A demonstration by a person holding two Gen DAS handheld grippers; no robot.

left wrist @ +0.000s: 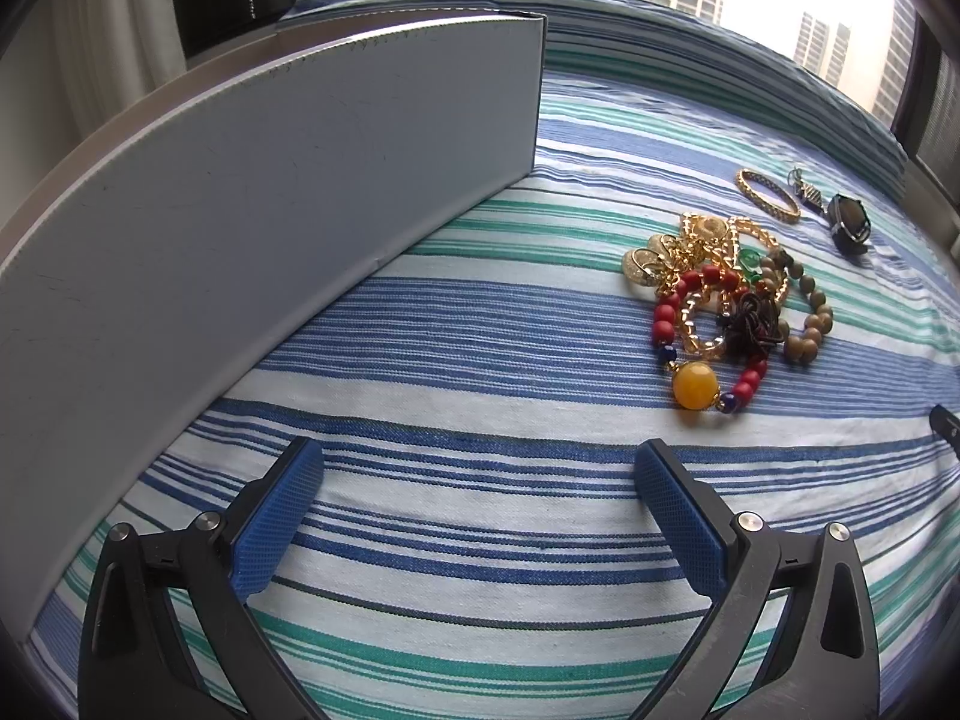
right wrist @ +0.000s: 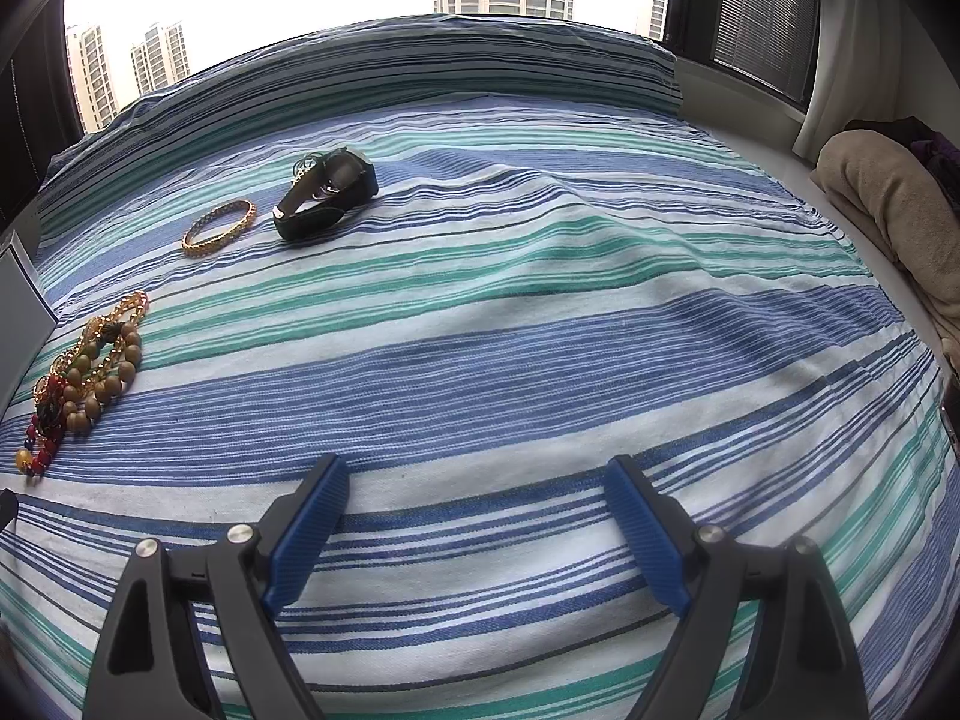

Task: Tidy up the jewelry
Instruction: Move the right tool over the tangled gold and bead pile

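A tangled pile of bead bracelets and gold chains (left wrist: 720,294) lies on the striped cloth, ahead and right of my left gripper (left wrist: 480,468), which is open and empty. A gold bangle (left wrist: 768,195), a small earring (left wrist: 804,189) and a black watch (left wrist: 849,222) lie beyond the pile. A grey box (left wrist: 270,180) stands at the left. In the right wrist view the pile (right wrist: 84,372) is far left, the bangle (right wrist: 219,227) and watch (right wrist: 327,195) are ahead to the left. My right gripper (right wrist: 477,486) is open and empty.
The blue, white and green striped cloth (right wrist: 540,330) covers the whole surface. A beige folded towel (right wrist: 888,204) lies at the right edge. A window with tower blocks is behind. The tip of the other gripper (left wrist: 945,426) shows at the right edge.
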